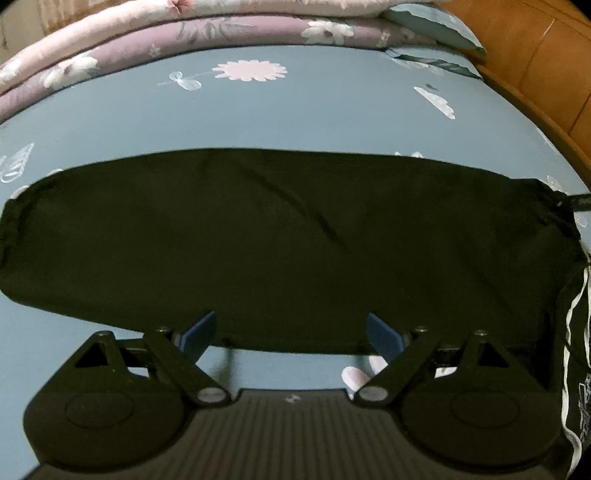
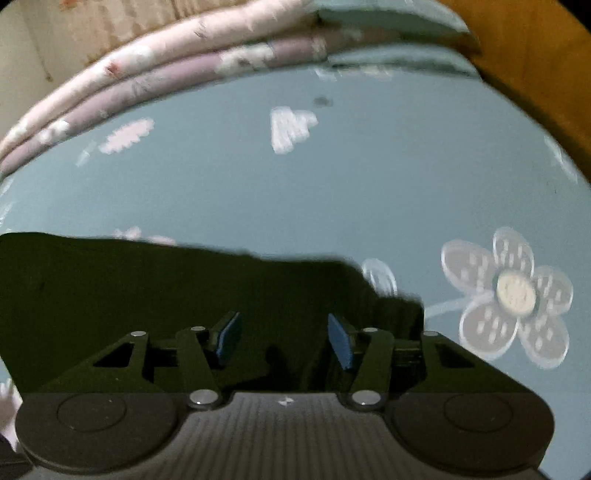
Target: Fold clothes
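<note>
Standing wide apart, the blue pads of the left claw [image 1: 291,334] grip nothing; they hover at the near hem of the black garment [image 1: 288,243], one pad toward each side of that edge. This garment lies flat on the bed sheet [image 1: 314,118], folded into a long band that runs across the left wrist view, with a few shallow creases on its upper face. At its right end a further dark fabric with a white stripe [image 1: 572,321] hangs at the picture's margin; whether it belongs to the same garment cannot be told. The right claw [image 2: 284,339] is likewise released, its blue pads parted and not pressing on anything, with the right-hand end of the black garment [image 2: 184,288] lying beneath and between them. Here the garment's corner ends just short of a large white flower printed on the bed sheet [image 2: 369,192]. Farther out, the pale blue sheet carries pink and white flower motifs. Along its far edge lies a folded pink floral quilt [image 1: 221,33], and at the right a wooden bed frame [image 1: 535,85] borders the mattress.
</note>
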{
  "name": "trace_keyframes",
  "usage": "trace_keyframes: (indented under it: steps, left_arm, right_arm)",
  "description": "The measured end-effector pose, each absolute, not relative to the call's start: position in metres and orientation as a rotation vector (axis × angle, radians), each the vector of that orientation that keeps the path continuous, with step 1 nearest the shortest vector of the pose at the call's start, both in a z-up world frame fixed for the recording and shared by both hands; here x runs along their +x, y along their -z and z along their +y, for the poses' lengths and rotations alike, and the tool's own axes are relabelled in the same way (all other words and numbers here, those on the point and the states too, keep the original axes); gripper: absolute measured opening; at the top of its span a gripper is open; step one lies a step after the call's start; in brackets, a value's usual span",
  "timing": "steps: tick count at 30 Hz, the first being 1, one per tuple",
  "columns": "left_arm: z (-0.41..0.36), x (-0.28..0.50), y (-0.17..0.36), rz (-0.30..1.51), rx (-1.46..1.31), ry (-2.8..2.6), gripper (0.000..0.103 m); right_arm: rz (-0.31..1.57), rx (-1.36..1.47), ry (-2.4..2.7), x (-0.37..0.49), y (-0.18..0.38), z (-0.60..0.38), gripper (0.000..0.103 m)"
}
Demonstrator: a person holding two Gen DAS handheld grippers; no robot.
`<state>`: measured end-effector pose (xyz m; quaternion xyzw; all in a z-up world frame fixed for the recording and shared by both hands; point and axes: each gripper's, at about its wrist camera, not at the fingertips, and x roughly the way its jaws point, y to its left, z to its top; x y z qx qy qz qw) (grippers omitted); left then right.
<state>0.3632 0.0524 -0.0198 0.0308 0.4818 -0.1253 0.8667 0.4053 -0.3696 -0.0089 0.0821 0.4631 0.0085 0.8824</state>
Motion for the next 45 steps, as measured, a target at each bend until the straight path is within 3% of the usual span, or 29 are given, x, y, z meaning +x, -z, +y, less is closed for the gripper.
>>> trace_keyframes:
  steps: [4, 10, 17, 24, 27, 33, 42, 45]
  left_arm:
    - [0.055, 0.365, 0.024, 1.021, 0.062, 0.257, 0.088]
    - [0.057, 0.367, 0.025, 1.017, 0.049, 0.250, 0.088]
    - [0.058, 0.382, 0.028, 0.993, 0.075, 0.269, 0.088]
    - [0.050, 0.407, 0.024, 0.887, 0.154, 0.369, 0.088]
    - [0.048, 0.417, 0.030, 0.874, 0.169, 0.433, 0.088]
    - [0.085, 0.432, 0.062, 1.018, 0.105, 0.293, 0.088]
    - [0.144, 0.418, 0.059, 1.022, 0.070, 0.154, 0.089]
    - [0.142, 0.426, 0.048, 0.984, 0.091, 0.139, 0.089]
  right_arm:
    - [0.961, 0.182, 0.030, 0.414, 0.033, -0.379, 0.056]
    - [0.966, 0.151, 0.064, 0.431, 0.024, -0.373, 0.057]
    - [0.917, 0.084, -0.089, 0.434, -0.012, -0.323, 0.067]
    - [1.007, -0.005, -0.131, 0.467, 0.021, -0.278, 0.068]
    - [1.006, -0.009, -0.130, 0.466, 0.028, -0.271, 0.080]
    - [0.997, 0.000, -0.131, 0.466, 0.033, -0.270, 0.083]
    - [0.975, -0.005, -0.130, 0.467, 0.042, -0.264, 0.102]
    - [0.972, -0.013, -0.124, 0.467, 0.043, -0.261, 0.103]
